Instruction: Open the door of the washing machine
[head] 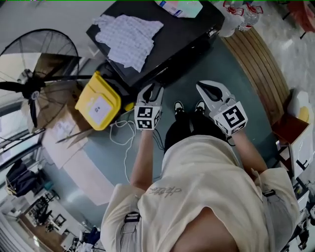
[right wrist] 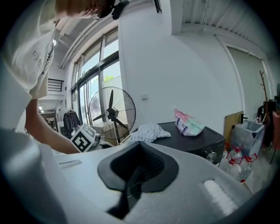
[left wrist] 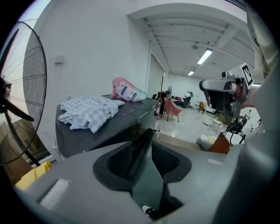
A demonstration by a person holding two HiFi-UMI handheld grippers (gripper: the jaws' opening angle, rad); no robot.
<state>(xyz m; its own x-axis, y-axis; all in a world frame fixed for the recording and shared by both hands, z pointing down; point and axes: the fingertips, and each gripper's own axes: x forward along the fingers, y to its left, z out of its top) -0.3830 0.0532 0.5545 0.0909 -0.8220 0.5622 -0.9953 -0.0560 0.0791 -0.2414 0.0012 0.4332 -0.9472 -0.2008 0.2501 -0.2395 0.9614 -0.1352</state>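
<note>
The black washing machine (head: 182, 37) stands ahead of me; its door does not show in any view. A checked cloth (head: 129, 35) and a pink-and-white pack (head: 181, 7) lie on its lid. My left gripper (head: 151, 91) hovers in front of the machine's near edge, jaws shut on nothing. My right gripper (head: 210, 90) hangs beside it to the right, also shut and empty. In the left gripper view the shut left gripper (left wrist: 147, 134) points at the machine (left wrist: 109, 131) under the cloth (left wrist: 89, 111). In the right gripper view the right gripper (right wrist: 139, 147) faces the machine (right wrist: 205, 142).
A standing fan (head: 34, 83) and a yellow box (head: 98, 101) are at the left of the machine. A white cable (head: 123, 135) lies on the floor. A curved wooden platform (head: 261, 64) and water bottles (head: 241, 17) are at the right. The person's shoes (head: 179, 106) are below the grippers.
</note>
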